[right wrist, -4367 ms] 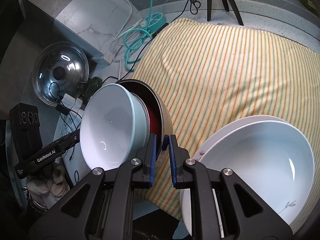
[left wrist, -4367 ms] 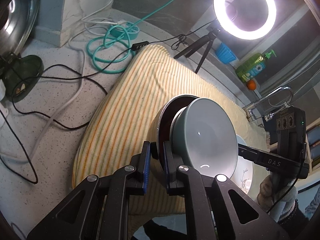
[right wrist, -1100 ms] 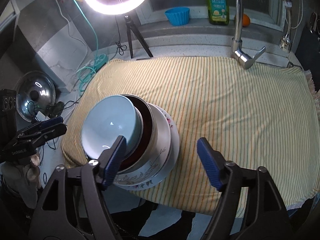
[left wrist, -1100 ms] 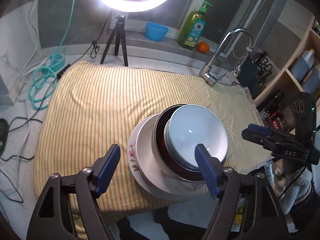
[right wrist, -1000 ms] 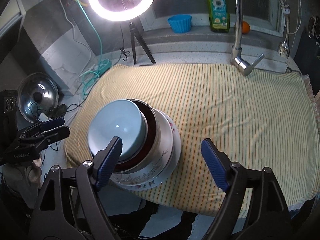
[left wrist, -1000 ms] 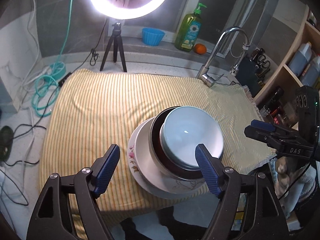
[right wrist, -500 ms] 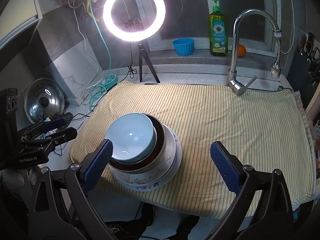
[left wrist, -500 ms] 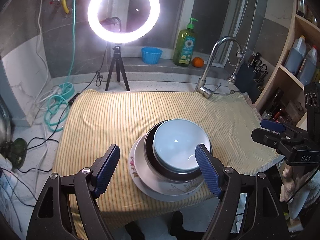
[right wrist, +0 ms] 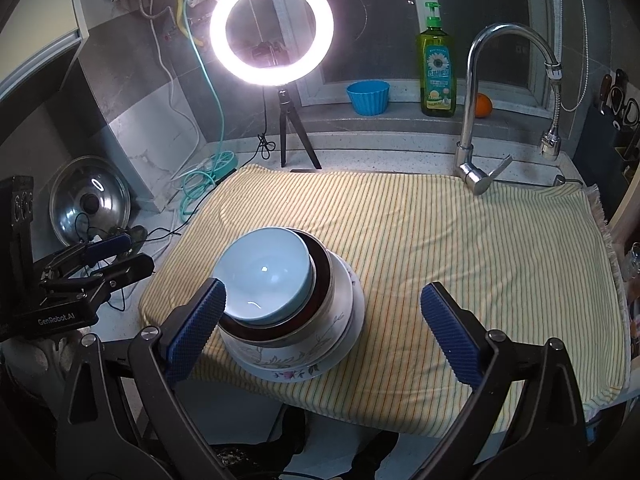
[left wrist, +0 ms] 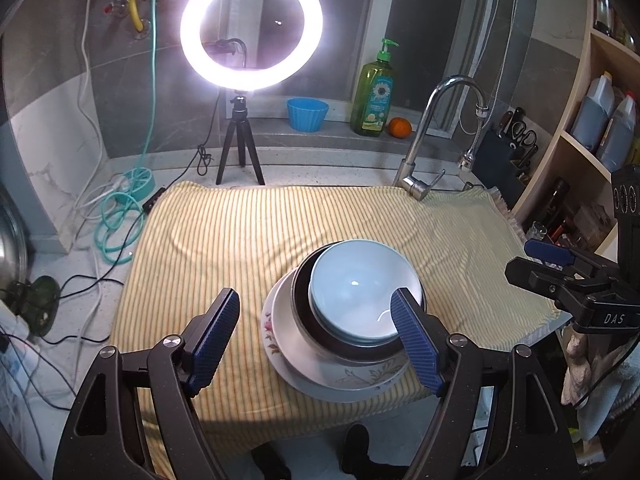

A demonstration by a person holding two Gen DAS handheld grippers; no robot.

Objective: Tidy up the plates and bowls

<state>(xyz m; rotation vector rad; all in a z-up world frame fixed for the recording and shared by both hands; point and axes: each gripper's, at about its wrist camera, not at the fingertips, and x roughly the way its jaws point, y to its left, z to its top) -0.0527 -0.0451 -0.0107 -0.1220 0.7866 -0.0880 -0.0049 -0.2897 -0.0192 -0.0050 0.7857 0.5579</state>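
The dishes stand in one nested stack near the front edge of the striped yellow cloth [left wrist: 248,232], more to its left half in the right wrist view. On top sits a light blue bowl [left wrist: 362,292], inside a dark brown bowl [left wrist: 302,300]. This one sits in a white bowl with a leaf pattern [right wrist: 296,354], and below all is a flowered plate [left wrist: 269,326].

The left gripper [left wrist: 316,338] is above the stack with its fingers spread wide and holding nothing; the stack shows between them. The right gripper [right wrist: 322,328] also has its fingers wide apart and empty, and the stack lies beside its left finger.

The cloth covers the worktop [right wrist: 360,156]. Behind it stand a lit ring light [left wrist: 251,26] on a small tripod, a blue cup [left wrist: 307,113], a green soap bottle [left wrist: 374,92], an orange [left wrist: 400,127] and a faucet [left wrist: 436,120]. A metal pot lid [right wrist: 90,200] leans at the left.
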